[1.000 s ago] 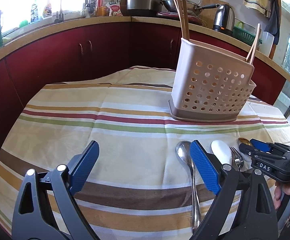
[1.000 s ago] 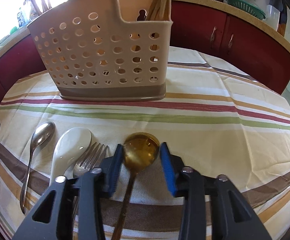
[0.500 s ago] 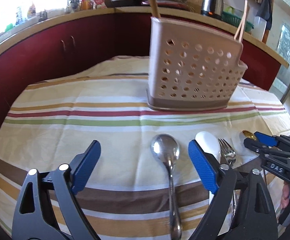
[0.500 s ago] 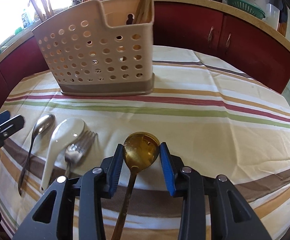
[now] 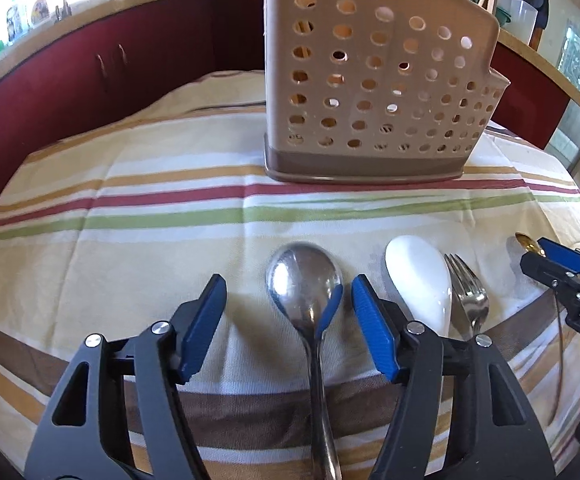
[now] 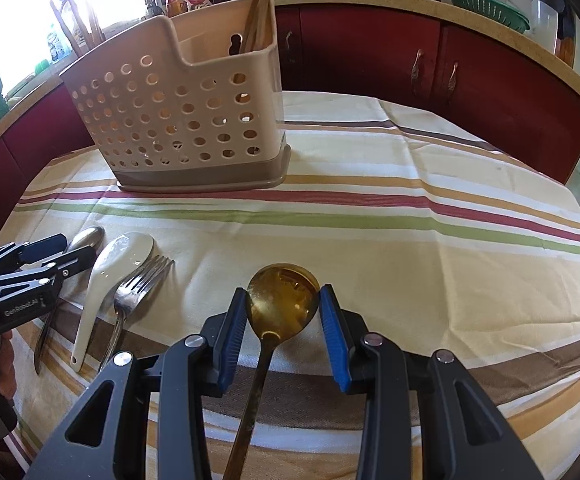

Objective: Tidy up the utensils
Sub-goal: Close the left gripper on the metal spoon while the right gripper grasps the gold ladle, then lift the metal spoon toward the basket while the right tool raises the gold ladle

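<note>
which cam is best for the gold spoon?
Right wrist. The gold spoon lies centred there, its whole bowl and most of its handle visible between the open right tongs. The left wrist view shows only the bowl's tip at the far right edge, behind the tongs.

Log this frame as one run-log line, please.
left gripper: open over steel spoon | right gripper: open around gold spoon | caddy: chopsticks only

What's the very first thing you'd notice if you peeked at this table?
Probably the big holey basket standing at the back of the striped tablecloth, with wooden sticks poking out. Then the gold spoon between the open right gripper, and the silver spoon between the open left gripper.
</note>
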A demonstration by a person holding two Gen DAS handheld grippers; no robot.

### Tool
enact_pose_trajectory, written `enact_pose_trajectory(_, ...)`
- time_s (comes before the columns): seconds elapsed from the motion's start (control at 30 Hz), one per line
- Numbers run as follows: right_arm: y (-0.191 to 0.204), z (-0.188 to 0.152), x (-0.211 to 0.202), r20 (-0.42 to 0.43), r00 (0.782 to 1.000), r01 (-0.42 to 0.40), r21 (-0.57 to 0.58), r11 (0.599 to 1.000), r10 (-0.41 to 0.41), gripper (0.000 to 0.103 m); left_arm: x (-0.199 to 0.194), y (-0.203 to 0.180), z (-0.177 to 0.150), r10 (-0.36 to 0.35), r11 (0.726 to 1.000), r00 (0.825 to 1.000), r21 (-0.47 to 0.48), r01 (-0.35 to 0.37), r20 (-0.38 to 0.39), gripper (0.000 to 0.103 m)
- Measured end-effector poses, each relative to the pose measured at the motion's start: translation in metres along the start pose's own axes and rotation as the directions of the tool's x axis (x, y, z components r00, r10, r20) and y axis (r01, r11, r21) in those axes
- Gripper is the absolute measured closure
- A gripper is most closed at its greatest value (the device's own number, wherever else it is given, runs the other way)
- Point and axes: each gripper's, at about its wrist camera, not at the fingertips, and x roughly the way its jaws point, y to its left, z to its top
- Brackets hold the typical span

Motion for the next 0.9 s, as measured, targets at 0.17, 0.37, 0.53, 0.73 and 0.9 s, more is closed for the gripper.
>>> enact_pose_trajectory(0.17,-0.002,0.0,0.0,0.004,1.0,-0.005,0.002,1.0,0.005,0.066,0.002,-0.003,0.001,0.002,1.0,1.0,0.027,-0.002,0.009,0.053)
enact_pose_trajectory(0.37,-0.002,0.0,0.0,0.003,1.0,-0.007,0.002,1.0,0.007,0.066,0.0,-0.007,0.002,-0.012,0.999,1.0,0.04,0.011,0.017,0.065)
enact_pose_trajectory(0.53,-0.001,0.0,-0.003,0.021,1.0,-0.003,0.005,1.0,0.003,0.066,-0.003,-0.003,-0.001,-0.03,0.999,0.999,0.02,0.03,0.033,0.065)
enact_pose_trajectory(0.73,0.003,-0.002,-0.017,0.085,0.996,-0.011,-0.001,1.0,0.011,0.066,-0.024,0.007,-0.005,-0.045,0.999,0.992,-0.018,0.047,0.117,0.065)
enact_pose_trajectory(0.9,0.009,-0.006,-0.034,0.172,0.985,-0.001,-0.022,1.0,0.005,0.066,-0.046,0.012,-0.009,-0.042,0.998,0.981,-0.036,0.049,0.192,0.065)
